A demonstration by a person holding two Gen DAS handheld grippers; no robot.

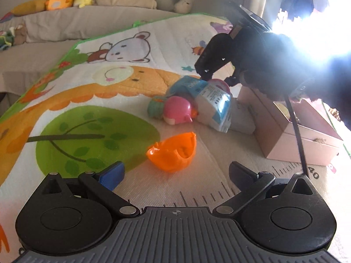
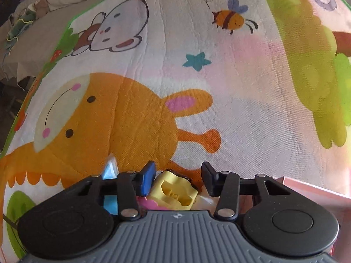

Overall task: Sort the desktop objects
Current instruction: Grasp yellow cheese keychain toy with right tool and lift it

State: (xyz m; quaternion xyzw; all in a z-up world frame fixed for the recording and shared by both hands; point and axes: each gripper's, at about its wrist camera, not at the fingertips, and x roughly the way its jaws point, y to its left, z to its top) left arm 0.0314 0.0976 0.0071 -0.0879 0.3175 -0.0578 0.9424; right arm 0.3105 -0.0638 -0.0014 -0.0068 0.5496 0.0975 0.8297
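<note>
The left gripper [image 1: 175, 175] stands wide apart with nothing between its fingers, low over a cartoon play mat [image 1: 92, 83]. Just beyond its fingertips lies an orange plastic shell piece [image 1: 173, 153], hollow side up, apart from both fingers.

Farther off, a small heap sits on the mat: a pink rounded toy [image 1: 177, 109], a teal and orange thing [image 1: 155, 107] partly hidden behind it, and a blue and white packet [image 1: 215, 100] leaning over a grey block whose far part is covered. To the right of the heap is a pink box [image 1: 291, 140], open at the top; its contents are mostly lost in glare. The right gripper [image 1: 216, 79] reaches down onto the heap from the right, its body dark against a blown-out window, so its fingertips are hard to make out in the left wrist view.

In the right wrist view, the right gripper [image 2: 178, 178] is partly open around a pale yellow block [image 2: 175, 194]; the blue pad seems to sit against it, while a gap shows on the right side, so a firm grip cannot be told. Pink and blue scraps show beneath, cut off by the gripper body. The pink box's rim [image 2: 316, 188] peeks in at the right
</note>
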